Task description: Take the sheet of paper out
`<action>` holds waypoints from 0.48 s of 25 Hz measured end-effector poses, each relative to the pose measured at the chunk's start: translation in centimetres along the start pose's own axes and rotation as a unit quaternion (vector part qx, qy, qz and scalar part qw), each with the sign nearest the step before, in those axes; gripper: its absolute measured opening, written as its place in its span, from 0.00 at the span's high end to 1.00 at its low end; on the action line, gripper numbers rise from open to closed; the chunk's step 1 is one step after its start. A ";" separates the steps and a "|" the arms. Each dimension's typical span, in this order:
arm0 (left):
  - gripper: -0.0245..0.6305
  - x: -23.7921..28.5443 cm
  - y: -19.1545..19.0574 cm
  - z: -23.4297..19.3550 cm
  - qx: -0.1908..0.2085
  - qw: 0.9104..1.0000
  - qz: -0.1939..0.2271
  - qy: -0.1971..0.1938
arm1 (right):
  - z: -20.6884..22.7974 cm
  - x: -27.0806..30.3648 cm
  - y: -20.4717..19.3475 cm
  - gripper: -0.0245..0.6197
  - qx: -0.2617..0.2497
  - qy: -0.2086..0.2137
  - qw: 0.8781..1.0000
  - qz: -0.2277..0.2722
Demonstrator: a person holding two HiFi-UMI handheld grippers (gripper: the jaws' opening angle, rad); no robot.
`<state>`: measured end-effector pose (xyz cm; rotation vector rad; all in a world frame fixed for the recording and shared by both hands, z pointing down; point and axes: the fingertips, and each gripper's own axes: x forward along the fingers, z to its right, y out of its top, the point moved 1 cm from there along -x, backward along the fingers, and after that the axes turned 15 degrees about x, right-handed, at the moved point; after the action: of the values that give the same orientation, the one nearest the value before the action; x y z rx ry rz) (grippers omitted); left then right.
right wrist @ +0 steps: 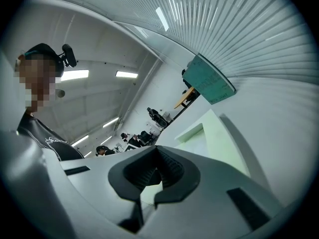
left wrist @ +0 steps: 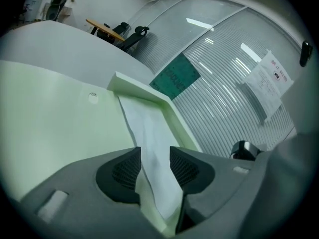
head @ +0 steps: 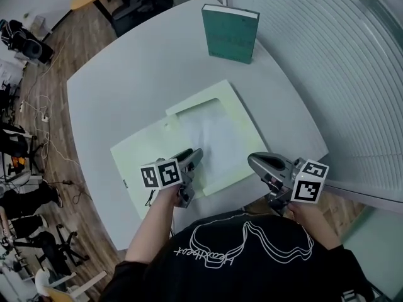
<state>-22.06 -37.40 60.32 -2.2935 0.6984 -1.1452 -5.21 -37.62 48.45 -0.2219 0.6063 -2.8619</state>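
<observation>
- We see the sheet of paper lying white inside the right half of an open pale green folder; the folder lies flat on the grey table, close to its near edge
- In the left gripper view the sheet of paper runs away from the jaws, and its far end meets a raised green edge of the folder; we cannot tell whether it is tucked under that edge
- The left gripper hangs over the near part of the folder, at the sheet's near left corner, tilted downward; in its own view the left gripper has its 2 jaws spread wide, with the sheet showing in the gap between them and neither pad pressing on it
- The right gripper sits at the table's near right edge, just beside the folder's near right corner, apart from the sheet; in its own view the right gripper has its jaws brought together at the tips, with nothing between them
- 1 teal book stands upright at the table's far side, well apart from the folder; it also shows in the left gripper view and the right gripper view
- A glass wall with blinds curves round the table's right side
</observation>
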 end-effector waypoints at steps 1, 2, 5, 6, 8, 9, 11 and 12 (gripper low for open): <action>0.70 0.2 -0.1 -0.3 -0.004 1.000 -0.002 0.002 | 0.0 0.0 0.1 0.95 0.001 0.000 1.000 0.000; 0.70 0.4 -0.1 -0.5 -0.009 1.000 -0.004 0.002 | 0.0 0.1 0.2 0.95 0.001 0.000 1.000 0.000; 0.70 1.1 -0.5 -1.1 -0.023 1.000 -0.010 -0.001 | 0.4 0.0 0.3 0.95 0.005 -0.002 1.000 0.004; 0.70 1.3 -0.7 -1.3 -0.025 1.000 -0.013 -0.003 | 0.6 0.0 0.3 0.95 0.007 -0.003 1.000 0.005; 0.70 1.6 -0.8 -1.5 -0.028 0.999 -0.017 -0.003 | 0.9 -0.1 0.2 0.95 0.013 -0.003 1.000 0.008; 0.70 1.8 -0.8 -1.6 -0.030 0.999 -0.018 -0.002 | 1.1 -0.1 0.2 0.95 0.017 -0.003 1.000 0.008; 0.70 1.9 -0.9 -1.7 -0.038 0.999 -0.021 -0.001 | 1.3 -0.1 0.0 0.95 0.024 -0.005 1.000 0.010; 0.70 1.9 -0.9 -1.8 -0.042 0.999 -0.022 -0.001 | 1.4 -0.1 0.0 0.95 0.026 -0.005 1.000 0.010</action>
<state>-22.35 -38.26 62.97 -2.3900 0.7099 -1.1539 -4.81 -38.14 49.73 -0.2211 0.5274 -2.8518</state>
